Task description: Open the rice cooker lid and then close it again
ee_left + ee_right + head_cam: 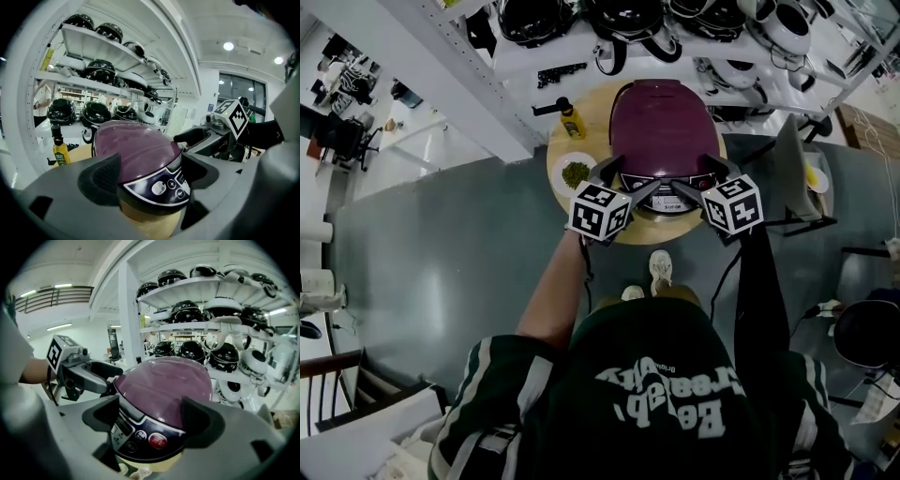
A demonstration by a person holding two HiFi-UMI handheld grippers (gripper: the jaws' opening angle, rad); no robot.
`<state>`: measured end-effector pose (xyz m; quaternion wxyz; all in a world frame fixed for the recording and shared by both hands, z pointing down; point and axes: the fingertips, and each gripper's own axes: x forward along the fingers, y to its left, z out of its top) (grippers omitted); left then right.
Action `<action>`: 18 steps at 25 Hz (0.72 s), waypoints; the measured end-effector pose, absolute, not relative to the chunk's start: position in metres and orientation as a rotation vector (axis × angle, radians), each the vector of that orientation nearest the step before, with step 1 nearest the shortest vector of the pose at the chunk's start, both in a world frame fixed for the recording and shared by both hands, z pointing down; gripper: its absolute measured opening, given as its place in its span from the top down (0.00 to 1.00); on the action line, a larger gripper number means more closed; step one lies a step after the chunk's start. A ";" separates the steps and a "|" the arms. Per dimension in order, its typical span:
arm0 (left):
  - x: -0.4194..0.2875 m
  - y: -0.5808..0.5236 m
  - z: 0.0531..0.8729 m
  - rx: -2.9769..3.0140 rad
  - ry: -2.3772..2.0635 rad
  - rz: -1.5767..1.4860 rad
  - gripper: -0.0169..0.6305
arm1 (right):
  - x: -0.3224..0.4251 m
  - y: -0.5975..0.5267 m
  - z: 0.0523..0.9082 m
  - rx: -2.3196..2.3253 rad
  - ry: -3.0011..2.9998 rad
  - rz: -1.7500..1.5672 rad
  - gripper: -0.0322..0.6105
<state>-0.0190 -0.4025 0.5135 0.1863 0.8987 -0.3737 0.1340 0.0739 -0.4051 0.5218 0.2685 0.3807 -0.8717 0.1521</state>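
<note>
While the cooker (pixel 664 127) sits shut on the table (pixel 633 230), left gripper (pixel 628 180) and right gripper (pixel 696 176) hang with jaws apart, empty, just off its front panel, about equally near, lid straight ahead.

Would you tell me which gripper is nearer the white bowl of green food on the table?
Left: the left gripper is just beside the white bowl; the right gripper is at the purple rice cooker, farther off.
</note>
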 end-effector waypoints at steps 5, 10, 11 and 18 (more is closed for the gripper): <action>-0.020 -0.398 0.505 2.546 -1.035 0.365 0.35 | 0.077 -0.405 0.507 1.119 -2.412 0.353 0.29; -0.029 -0.398 0.476 2.618 -1.106 0.352 0.35 | 0.074 -0.403 0.477 1.191 -2.471 0.285 0.28; -0.031 -0.398 0.469 2.629 -1.124 0.341 0.35 | 0.073 -0.401 0.472 1.202 -2.482 0.275 0.28; -0.049 -0.389 0.406 2.712 -1.284 0.190 0.35 | 0.062 -0.381 0.430 1.297 -2.557 0.167 0.27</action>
